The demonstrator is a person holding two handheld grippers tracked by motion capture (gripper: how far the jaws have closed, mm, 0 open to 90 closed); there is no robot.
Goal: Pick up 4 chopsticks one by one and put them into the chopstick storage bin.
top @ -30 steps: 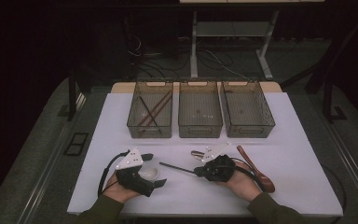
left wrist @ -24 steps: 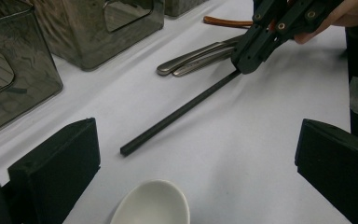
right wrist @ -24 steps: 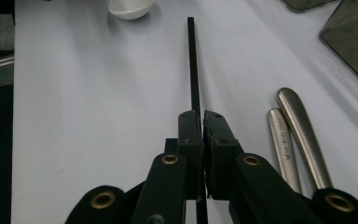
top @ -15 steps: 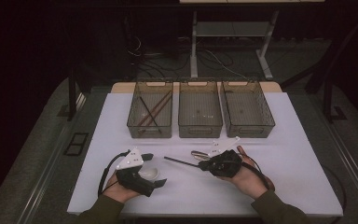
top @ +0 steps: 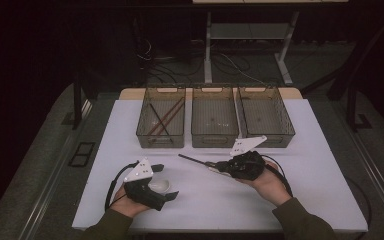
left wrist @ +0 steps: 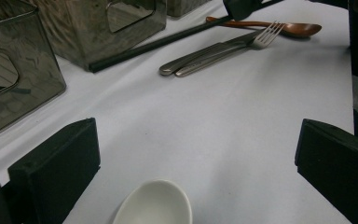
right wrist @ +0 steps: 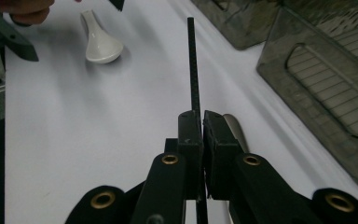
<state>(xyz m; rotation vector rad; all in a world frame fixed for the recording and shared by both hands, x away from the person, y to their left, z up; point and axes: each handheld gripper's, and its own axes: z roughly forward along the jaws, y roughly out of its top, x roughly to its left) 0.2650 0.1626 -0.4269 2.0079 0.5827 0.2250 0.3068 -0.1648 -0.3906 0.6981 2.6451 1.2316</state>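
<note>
Three bins [top: 214, 125], one black chopstick [right wrist: 194, 74] pinched in the right gripper [right wrist: 201, 126] fingers, left gripper [left wrist: 196, 158] fingers wide apart, empty.

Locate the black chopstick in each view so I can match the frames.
High view: black chopstick centre, held by the right hand-held gripper, tip pointing left.
Left gripper view: top, slanting from upper right down to the nearest bin.
Right gripper view: centre, rising straight up from the shut jaws.
Shared landmark: white spoon.
</note>
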